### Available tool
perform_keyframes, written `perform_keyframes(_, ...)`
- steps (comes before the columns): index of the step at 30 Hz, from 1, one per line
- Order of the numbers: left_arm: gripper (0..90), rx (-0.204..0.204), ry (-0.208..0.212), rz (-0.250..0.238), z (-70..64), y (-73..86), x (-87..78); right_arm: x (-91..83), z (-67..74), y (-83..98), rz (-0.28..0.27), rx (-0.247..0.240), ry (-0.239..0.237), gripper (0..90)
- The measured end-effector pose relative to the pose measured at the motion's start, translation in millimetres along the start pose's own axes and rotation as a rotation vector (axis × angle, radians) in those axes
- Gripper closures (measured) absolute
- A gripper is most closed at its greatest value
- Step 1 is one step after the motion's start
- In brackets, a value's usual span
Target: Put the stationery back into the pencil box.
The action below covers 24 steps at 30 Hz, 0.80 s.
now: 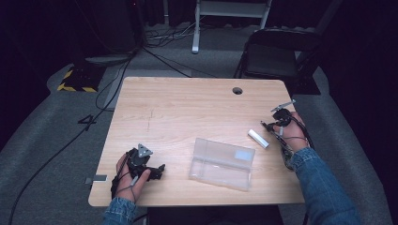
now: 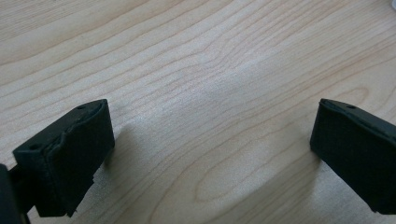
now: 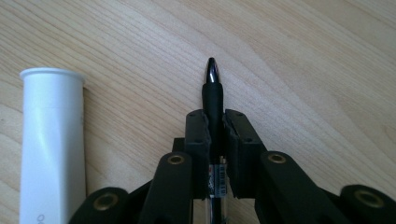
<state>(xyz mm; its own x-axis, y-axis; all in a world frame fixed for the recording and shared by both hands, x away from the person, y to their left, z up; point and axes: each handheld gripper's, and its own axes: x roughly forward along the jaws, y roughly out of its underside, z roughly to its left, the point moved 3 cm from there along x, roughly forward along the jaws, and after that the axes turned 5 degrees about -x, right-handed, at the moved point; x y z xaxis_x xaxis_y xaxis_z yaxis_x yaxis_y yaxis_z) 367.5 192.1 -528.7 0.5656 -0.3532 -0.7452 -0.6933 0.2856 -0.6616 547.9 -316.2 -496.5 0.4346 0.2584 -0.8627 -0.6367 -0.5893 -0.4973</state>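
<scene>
The right tongs (image 3: 215, 122) are clamping a black pen (image 3: 214, 93), its tip pointing out past the pads, just beside the white tube (image 3: 51, 140) lying on the desk (image 1: 187, 108). The clear case (image 1: 221, 163) is sitting near the tube, toward the left tongs (image 2: 210, 154), which are resting wide apart over bare wood.

Bare tabletop (image 1: 178, 112) across left and middle, clear case (image 1: 221, 163) and white tube (image 1: 258, 138) blocking right.
</scene>
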Motion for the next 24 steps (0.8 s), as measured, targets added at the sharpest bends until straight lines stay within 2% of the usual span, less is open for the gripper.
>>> perform_keyframes(9, 0.2, 0.000, 0.000, 0.000, 0.0, 0.0, 0.0, -14.8, 0.8, -5.3, -0.044, 0.004, -0.009, 80.7)
perform_keyframes(16, 0.2, 0.002, -0.001, 0.000, 0.1, 0.0, -0.1, -36.1, 2.1, -12.2, -0.098, -0.004, -0.008, 80.7)
perform_keyframes(24, 0.2, 0.000, 0.000, 0.000, 0.0, 0.0, 0.0, -60.9, 12.4, -20.0, -0.149, -0.030, 0.001, 80.6)
